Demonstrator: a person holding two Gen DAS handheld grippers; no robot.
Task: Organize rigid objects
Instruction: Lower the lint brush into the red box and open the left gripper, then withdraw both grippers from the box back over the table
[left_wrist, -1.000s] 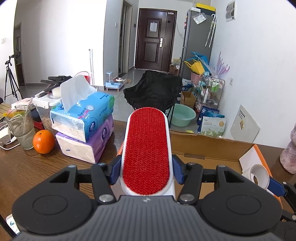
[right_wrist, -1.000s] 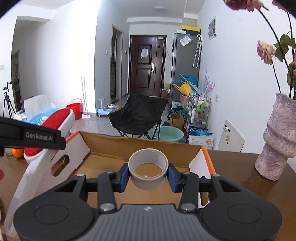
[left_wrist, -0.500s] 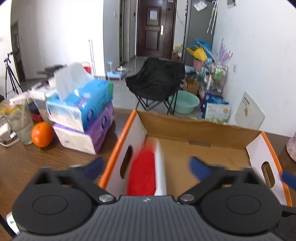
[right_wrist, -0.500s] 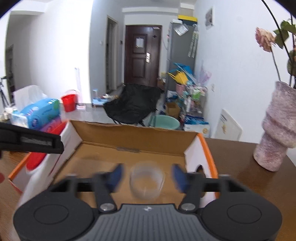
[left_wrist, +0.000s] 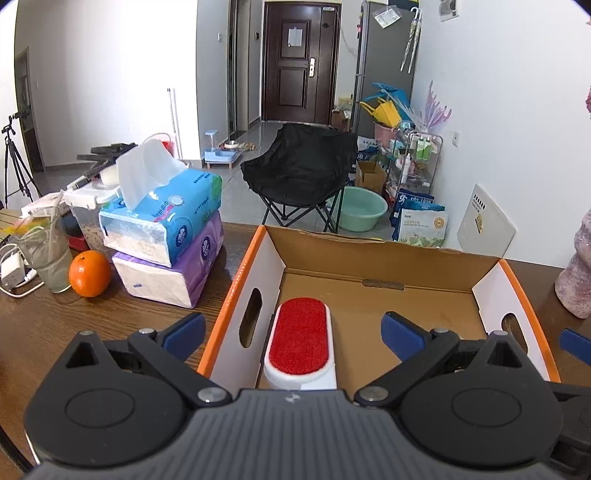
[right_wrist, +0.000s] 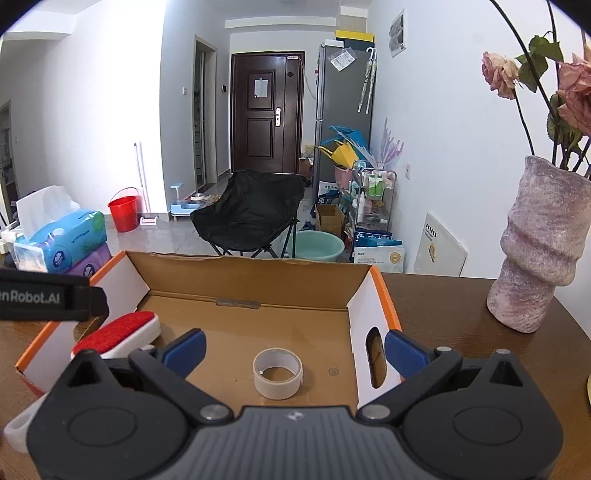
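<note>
An open cardboard box (left_wrist: 369, 258) with orange edges sits on the brown wooden table. A red-and-white lint brush (left_wrist: 299, 341) lies inside along its left wall, red face up. My left gripper (left_wrist: 293, 328) is open above it, its pads well clear on both sides. In the right wrist view a roll of beige tape (right_wrist: 277, 373) rests flat on the floor of the box (right_wrist: 251, 273), to the right of the brush (right_wrist: 114, 334). The jaws of my right gripper (right_wrist: 294, 348) are opening wide over the roll, and the pads do not touch it.
Two stacked tissue packs (left_wrist: 166, 221), an orange (left_wrist: 89, 273) and a glass (left_wrist: 48, 258) stand left of the box. A pink vase (right_wrist: 543, 243) with dried roses stands on the table to the right. A black folding chair (right_wrist: 247, 214) is beyond the far table edge.
Both grippers have opened and let go. The brush dropped from the left gripper into the box by its left wall. The tape roll dropped from the right gripper onto the box floor.
</note>
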